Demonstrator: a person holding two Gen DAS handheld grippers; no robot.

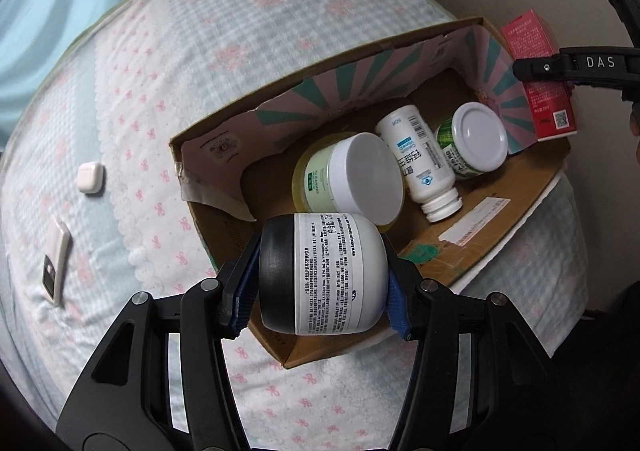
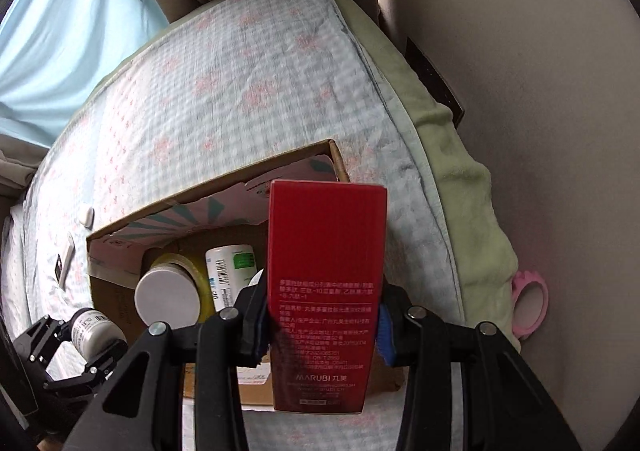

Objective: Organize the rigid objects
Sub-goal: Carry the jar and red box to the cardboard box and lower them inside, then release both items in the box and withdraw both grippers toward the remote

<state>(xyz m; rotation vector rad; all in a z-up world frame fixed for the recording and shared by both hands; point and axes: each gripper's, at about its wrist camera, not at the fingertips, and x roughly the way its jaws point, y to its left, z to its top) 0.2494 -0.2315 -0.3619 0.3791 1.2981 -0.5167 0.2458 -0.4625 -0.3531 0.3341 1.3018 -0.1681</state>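
Pale checked bedding (image 1: 208,51) printed with pink bows covers the bed, with a light blue curtain (image 2: 60,51) and a beige wall (image 2: 520,71) behind it. On the bedding sits an open cardboard box (image 1: 500,219), its raised inner flap striped pink and teal. Inside the box lie three containers: a wide cream jar (image 1: 348,175) with a white lid tipped on its side, a white pill bottle (image 1: 420,163) lying flat just beside it with its cap toward the near wall, and a green-labelled jar (image 1: 476,143) with a white lid close against the bottle's other side. The left gripper (image 1: 324,275) is clamped on a white jar with a black lid (image 1: 324,275), holding it sideways over the near edge of the box, blue pads pressed on the lid end and the base end. The right gripper (image 2: 324,319) is clenched on a tall red carton (image 2: 326,291) printed with white text, held upright above the right end of the box; from the left wrist view that carton shows past the box's far corner. Left of the box, well apart from it, a small white earbud case (image 1: 91,178) and a slim white device (image 1: 56,267) rest on the bedding. A pink round mirror (image 2: 530,301) hangs off the bed's right side by a green blanket (image 2: 472,179).
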